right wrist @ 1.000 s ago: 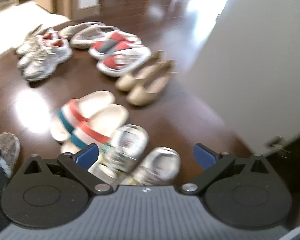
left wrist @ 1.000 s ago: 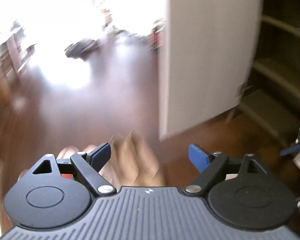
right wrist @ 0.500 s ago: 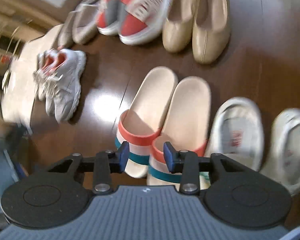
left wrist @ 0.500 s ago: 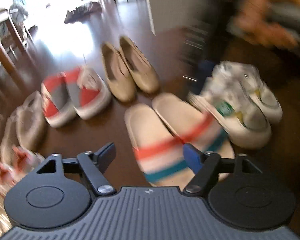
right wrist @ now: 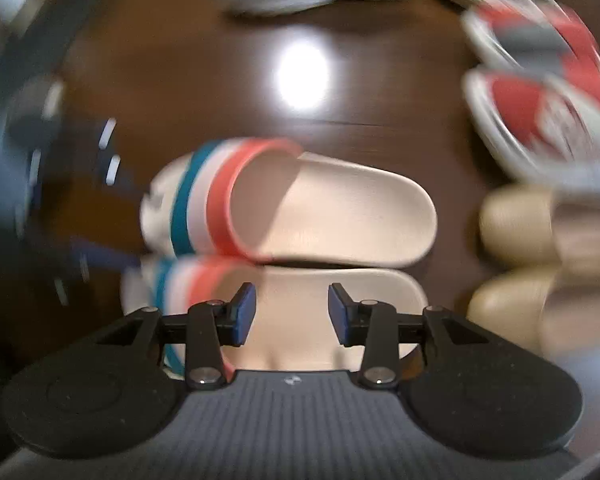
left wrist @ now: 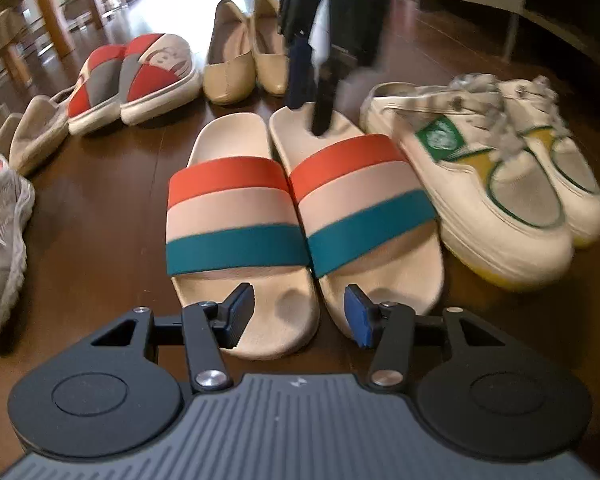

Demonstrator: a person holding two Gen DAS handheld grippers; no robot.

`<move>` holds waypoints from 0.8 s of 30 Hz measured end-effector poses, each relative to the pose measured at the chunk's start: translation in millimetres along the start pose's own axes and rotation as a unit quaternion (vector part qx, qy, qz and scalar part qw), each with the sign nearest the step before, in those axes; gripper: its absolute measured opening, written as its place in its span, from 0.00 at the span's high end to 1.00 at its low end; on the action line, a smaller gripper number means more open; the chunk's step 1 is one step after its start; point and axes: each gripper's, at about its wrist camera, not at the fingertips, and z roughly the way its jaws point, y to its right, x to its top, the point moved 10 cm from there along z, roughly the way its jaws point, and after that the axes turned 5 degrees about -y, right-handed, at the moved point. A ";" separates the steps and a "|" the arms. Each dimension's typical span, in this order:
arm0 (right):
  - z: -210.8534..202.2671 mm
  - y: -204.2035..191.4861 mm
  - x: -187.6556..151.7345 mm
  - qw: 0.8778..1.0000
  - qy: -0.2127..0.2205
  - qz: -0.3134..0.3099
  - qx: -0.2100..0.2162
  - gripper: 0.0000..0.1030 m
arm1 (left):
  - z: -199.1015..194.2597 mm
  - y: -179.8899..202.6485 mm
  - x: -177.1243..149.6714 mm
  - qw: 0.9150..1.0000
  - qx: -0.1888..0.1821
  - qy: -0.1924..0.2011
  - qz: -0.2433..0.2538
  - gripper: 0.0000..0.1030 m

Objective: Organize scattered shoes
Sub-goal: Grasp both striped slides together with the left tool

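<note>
Since half a second ago both grippers dropped closer to the striped slides [left wrist: 300, 216] on the dark floor [left wrist: 100, 220]. Left gripper [left wrist: 296, 312] jaws closing, pads apart over the two toe ends, nothing pinched. Right gripper [right wrist: 291, 312] part-spread above one slide's heel. Slides: cream, red/pink/teal bands, side by side, touching.

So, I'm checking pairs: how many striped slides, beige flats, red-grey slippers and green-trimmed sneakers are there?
Striped slides: 2
Beige flats: 2
Red-grey slippers: 2
Green-trimmed sneakers: 2
Total: 8
</note>
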 end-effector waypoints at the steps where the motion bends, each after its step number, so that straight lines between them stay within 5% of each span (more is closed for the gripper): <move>1: 3.9 -6.6 -2.8 0.999 -0.001 -0.038 -0.007 0.66 | 1.4 -1.0 1.3 1.000 0.000 0.005 -0.011 0.47; 8: 20.3 -51.5 13.9 0.977 0.032 -0.212 -0.012 0.68 | -3.9 -11.5 -5.7 0.999 -0.014 0.013 -0.031 0.57; 15: 25.5 -76.3 33.4 0.960 0.032 -0.278 0.001 0.71 | -9.0 -22.4 -11.5 0.998 -0.039 0.009 0.043 0.58; 19: 29.1 -78.8 26.4 0.961 0.027 -0.275 0.011 0.77 | -6.9 -23.2 -11.8 0.997 -0.059 0.019 0.045 0.58; 22: 29.0 -76.9 26.0 0.961 0.028 -0.277 0.004 0.87 | -7.5 -20.9 -11.7 0.996 -0.076 0.020 0.047 0.74; 24: 28.2 -78.1 26.5 0.962 0.027 -0.272 -0.007 0.88 | -8.0 -18.7 -11.3 0.996 -0.072 0.022 0.056 0.75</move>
